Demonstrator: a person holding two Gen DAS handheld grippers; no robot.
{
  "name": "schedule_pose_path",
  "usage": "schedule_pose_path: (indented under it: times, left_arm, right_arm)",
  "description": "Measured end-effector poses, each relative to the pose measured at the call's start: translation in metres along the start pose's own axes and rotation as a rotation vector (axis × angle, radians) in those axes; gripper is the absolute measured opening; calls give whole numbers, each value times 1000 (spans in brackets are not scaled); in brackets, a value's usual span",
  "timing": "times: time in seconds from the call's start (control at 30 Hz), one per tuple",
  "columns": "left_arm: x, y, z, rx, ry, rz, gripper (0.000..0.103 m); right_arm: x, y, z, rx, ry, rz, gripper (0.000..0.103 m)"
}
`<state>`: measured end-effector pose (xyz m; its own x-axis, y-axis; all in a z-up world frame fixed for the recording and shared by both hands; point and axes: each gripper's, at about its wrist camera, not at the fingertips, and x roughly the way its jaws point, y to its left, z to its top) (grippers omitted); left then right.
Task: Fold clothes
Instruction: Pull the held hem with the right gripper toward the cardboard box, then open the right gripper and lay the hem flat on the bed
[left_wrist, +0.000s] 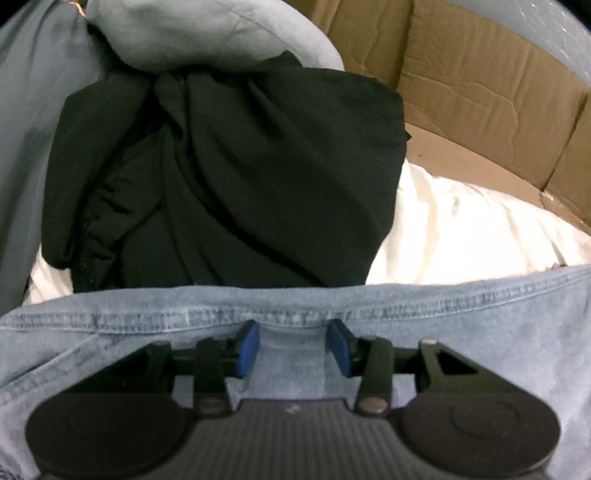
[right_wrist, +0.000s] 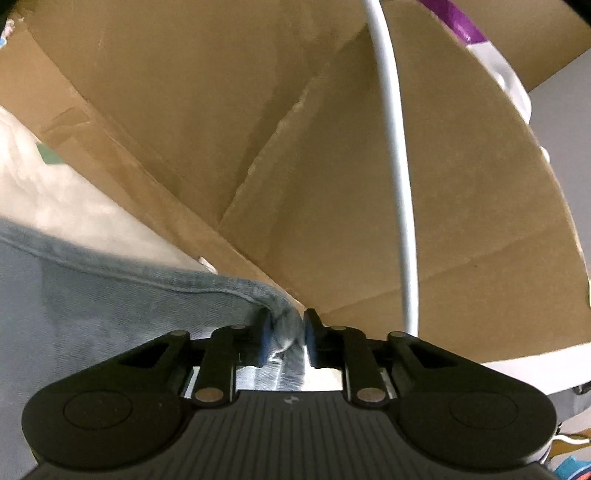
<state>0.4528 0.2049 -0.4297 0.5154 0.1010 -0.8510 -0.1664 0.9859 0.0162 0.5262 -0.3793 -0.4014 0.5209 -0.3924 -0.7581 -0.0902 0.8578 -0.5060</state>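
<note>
A light blue denim garment lies under my left gripper, its stitched hem running across just beyond the blue pads. The left jaws stand apart over the denim, gripping nothing. My right gripper is shut on a bunched corner of the same denim garment, its hem running off to the left. Past the hem in the left wrist view lie a black garment, a white garment and a grey-green garment.
A brown cardboard box holds the clothes; its walls and flaps stand close before the right gripper. A white cable hangs across the right wrist view. A white and purple object shows at the top right.
</note>
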Motion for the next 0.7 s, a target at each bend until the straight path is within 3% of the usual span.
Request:
schedule_pose_path:
  times: [0.07,0.23,0.37,0.43,0.5,0.7]
  left_arm:
    - [1,-4,2,13,2,20,46]
    - [3,-5,9,-6,8,30,46]
    - [-8,1,9,-19,-5,5,42]
    - [-21,8,5,-21,-27,4,26]
    - [-35,19,1,-38,-42,-7,25]
    - [-63,49,-26,-25,-68,34,27]
  right_arm:
    - [-12,2,-2,37,-29,19,45]
    - [-53,18,-17,191,-152,182,45]
    - [-84,58,-44,243,-246,353,45]
    - [-91,82,-57,249,-253,433,45]
    - [-92,107,-67,226,-244,493,45]
    - [-101,151,-63,190,-227,558,45]
